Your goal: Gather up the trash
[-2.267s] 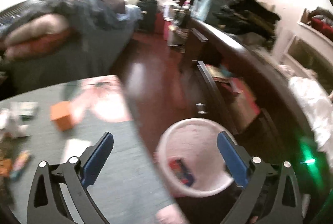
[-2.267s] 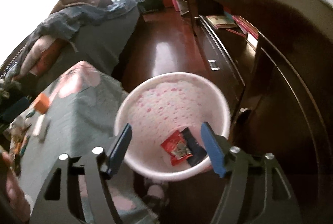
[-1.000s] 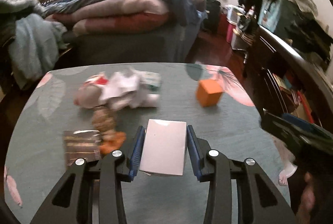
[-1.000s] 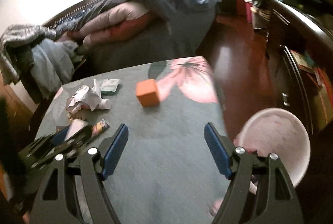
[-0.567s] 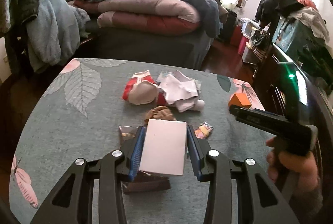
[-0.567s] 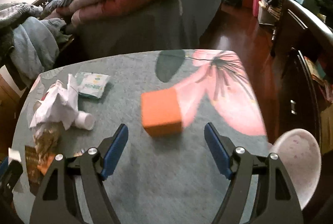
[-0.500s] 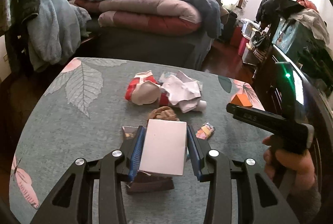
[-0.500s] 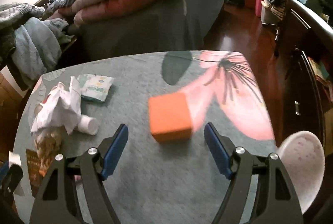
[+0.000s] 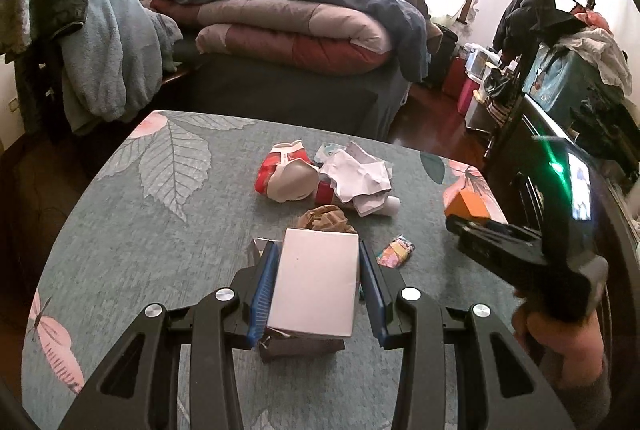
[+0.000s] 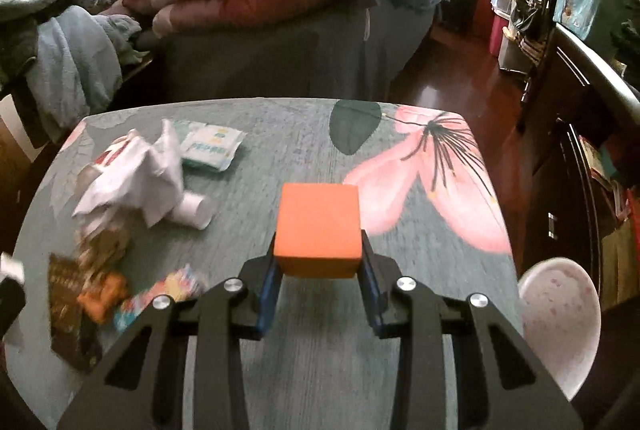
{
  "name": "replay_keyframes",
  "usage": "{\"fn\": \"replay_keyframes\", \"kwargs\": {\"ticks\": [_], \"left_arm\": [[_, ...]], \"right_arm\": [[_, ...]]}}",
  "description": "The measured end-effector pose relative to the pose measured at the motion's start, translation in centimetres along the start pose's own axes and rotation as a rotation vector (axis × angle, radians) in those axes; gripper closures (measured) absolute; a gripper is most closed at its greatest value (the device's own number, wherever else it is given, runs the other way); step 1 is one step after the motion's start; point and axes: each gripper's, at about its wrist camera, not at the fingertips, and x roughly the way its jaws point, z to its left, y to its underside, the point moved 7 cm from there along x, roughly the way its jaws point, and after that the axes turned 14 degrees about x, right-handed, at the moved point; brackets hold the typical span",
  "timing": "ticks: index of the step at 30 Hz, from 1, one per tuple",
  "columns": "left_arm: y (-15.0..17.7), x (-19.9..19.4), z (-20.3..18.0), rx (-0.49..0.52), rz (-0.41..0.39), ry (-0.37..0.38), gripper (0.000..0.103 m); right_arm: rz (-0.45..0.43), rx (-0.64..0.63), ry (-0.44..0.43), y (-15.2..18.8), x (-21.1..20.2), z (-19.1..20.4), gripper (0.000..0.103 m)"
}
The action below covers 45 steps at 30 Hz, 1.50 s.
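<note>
floral table (image 9: 120, 230), crumpled paper (image 9: 360, 182), wrappers (image 9: 396, 250), tissue pkt (image 10: 212, 146)

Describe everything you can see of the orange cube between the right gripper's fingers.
The orange cube is a plain, matte, foam-like block with slightly rounded edges and no markings. It sits upright and square to the camera, its top face and near face showing. The right gripper is shut on it, blue pads pressing its lower left and right sides. It is over the grey floral tablecloth; whether it touches the cloth cannot be told. From the left wrist view it peeks above the gripper.
</note>
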Motion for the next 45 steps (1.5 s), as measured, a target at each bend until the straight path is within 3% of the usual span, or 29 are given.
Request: {"fn": "replay_keyframes", "kwargs": {"ticks": [10,19,33,45], "left_arm": [[0.1,-2.8,-1.7,0.008,-0.02,0.02,0.062],[-0.7,-6.5,-5.6,0.059,-0.074,0.07,0.062],[-2.4,-10.5,-13.6,0.172,-0.154,0.178,0.062],[-3.7,-11.2,-20.4,0.273,-0.189,0.255,0.062]], "right_arm": [[-0.028,0.014,-0.076,5.1,-8.5,-0.7,0.067],[-0.081,0.062,-0.128,8.1,-15.3,-2.4,0.067],[-0.165,0.149,-0.117,9.2,-21.8,-8.2,0.067],[-0.219,0.221,-0.074,8.9,-24.4,-14.0,0.067]]}}
